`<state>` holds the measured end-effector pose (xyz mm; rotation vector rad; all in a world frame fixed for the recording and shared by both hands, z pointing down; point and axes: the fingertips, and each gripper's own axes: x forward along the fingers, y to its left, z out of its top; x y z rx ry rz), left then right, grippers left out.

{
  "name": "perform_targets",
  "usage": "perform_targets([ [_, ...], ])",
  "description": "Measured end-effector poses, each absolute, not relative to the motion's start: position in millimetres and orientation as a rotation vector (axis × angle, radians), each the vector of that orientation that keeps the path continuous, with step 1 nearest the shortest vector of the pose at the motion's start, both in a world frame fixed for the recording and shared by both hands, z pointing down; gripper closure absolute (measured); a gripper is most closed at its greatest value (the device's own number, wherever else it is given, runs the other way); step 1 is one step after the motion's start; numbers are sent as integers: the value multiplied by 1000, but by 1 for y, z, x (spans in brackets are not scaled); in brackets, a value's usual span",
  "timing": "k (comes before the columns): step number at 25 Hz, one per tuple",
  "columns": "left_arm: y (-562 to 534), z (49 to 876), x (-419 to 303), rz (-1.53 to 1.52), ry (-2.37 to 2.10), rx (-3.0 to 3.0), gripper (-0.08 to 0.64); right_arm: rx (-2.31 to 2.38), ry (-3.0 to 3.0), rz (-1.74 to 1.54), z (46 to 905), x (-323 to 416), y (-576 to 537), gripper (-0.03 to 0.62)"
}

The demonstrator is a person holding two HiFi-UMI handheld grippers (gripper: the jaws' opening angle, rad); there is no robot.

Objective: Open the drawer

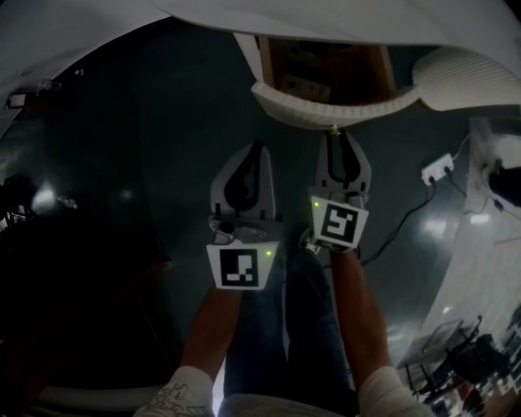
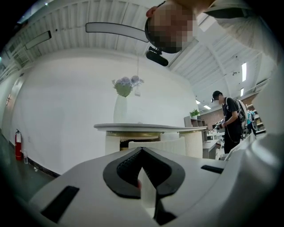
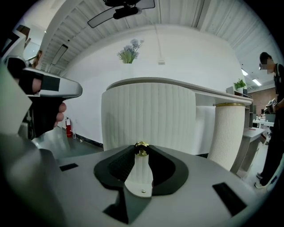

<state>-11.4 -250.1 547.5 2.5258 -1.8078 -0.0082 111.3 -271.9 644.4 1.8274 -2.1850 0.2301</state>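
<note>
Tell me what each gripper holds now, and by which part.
The right gripper grips the white ribbed drawer front by its small round gold knob. The left gripper is shut, holding nothing.

Dark glossy floor (image 1: 138, 155) lies open to the left of and ahead of the left tongs (image 1: 260, 147). Ahead of the right tongs (image 1: 335, 135), the curved white ribbed drawer front (image 1: 309, 116) bars the way, its small gold knob (image 1: 334, 129) pinched at their tips. The white bench top (image 1: 342, 16) overhangs beyond. To the right, a white power strip (image 1: 437, 169) and its black cable (image 1: 404, 222) cross the floor.
</note>
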Motion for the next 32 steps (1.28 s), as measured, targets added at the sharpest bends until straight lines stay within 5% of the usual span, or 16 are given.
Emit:
perform_targets([
  [23,-181,528,-7,-13,-1848,2511,565,1810,-2211,270,643,119,-195,486],
  [32,-179,487,2,-26,-1830,2517,565,1856,-2299,202,575,123,-190,476],
])
